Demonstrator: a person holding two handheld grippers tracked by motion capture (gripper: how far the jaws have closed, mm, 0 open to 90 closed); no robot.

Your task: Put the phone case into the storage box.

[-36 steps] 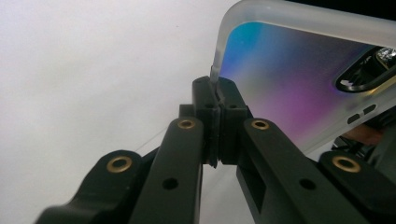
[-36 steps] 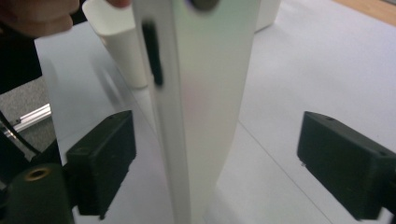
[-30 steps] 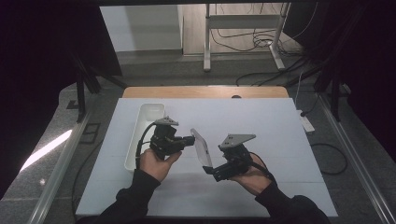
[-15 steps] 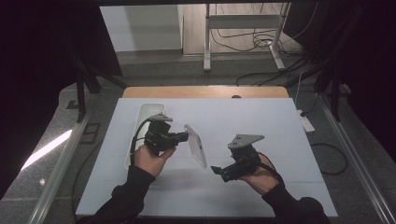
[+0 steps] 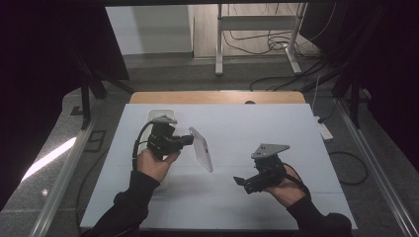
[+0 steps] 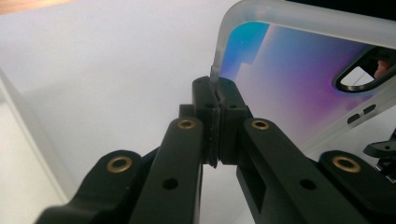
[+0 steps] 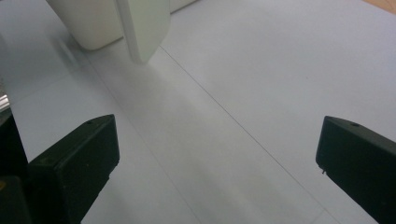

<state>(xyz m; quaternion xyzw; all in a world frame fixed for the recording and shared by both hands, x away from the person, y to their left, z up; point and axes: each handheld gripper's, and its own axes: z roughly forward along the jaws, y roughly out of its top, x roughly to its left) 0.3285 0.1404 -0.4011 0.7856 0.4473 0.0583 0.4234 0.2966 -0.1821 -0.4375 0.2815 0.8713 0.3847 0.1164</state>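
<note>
Left gripper view: phone case (image 6: 299, 79) edge pinched between jaws.

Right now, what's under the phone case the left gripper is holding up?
The left gripper pinches the phone case by its edge, lifted off the table. Below it lies bare white tabletop. The patch directly behind the case is covered from above.

the white matte table sheet (image 5: 257, 128) is evenly lit amid dark surroundings; a bright streak glares on the grey floor (image 5: 47, 159). gripper views blur nearby, soft shadows.
</note>
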